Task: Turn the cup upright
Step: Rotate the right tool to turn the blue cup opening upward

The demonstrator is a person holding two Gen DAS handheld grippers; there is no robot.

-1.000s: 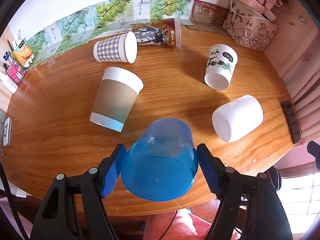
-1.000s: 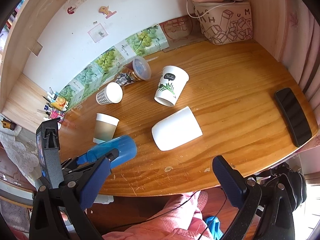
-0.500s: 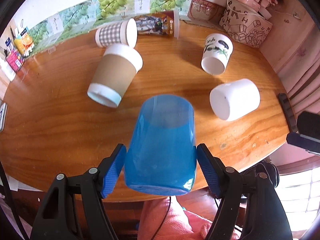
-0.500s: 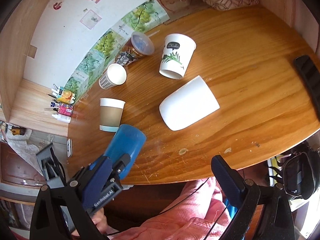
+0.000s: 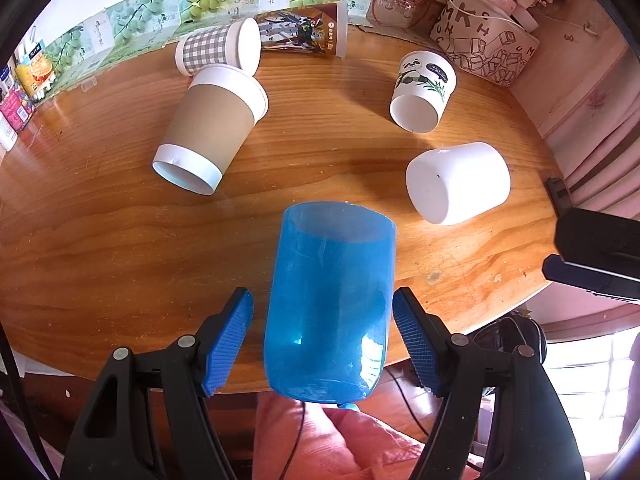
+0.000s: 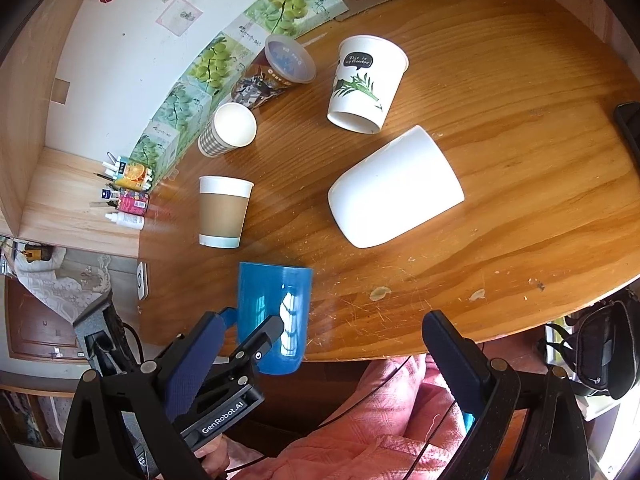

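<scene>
Blue translucent plastic, the cup (image 5: 330,304) sits between the fingers of the left gripper (image 5: 322,336) at the near edge of the wooden table (image 5: 100,248), its open mouth pointing away toward the far side and its closed base toward the camera. The ribbed blue pads (image 5: 228,338) stand just off the cup's walls on both sides, a sliver of gap showing on each, so the tongs look spread and not pinching; whether the cup rests on the table or on the gripper, I cannot tell. From the right wrist view the cup appears to stand mouth up at the table's near edge, which suggests the flip is nearly or fully done and the fingers have let go so it can stand alone. The right gripper (image 6: 320,356) hovers over the near edge with its fingers wide apart and nothing between them, apparently kept clear of the work. Farther off, the brown-sleeved paper cup (image 5: 210,128), white cup (image 5: 460,184), panda-print cup (image 5: 424,92) and gingham cup (image 5: 218,50) lie on their sides
</scene>
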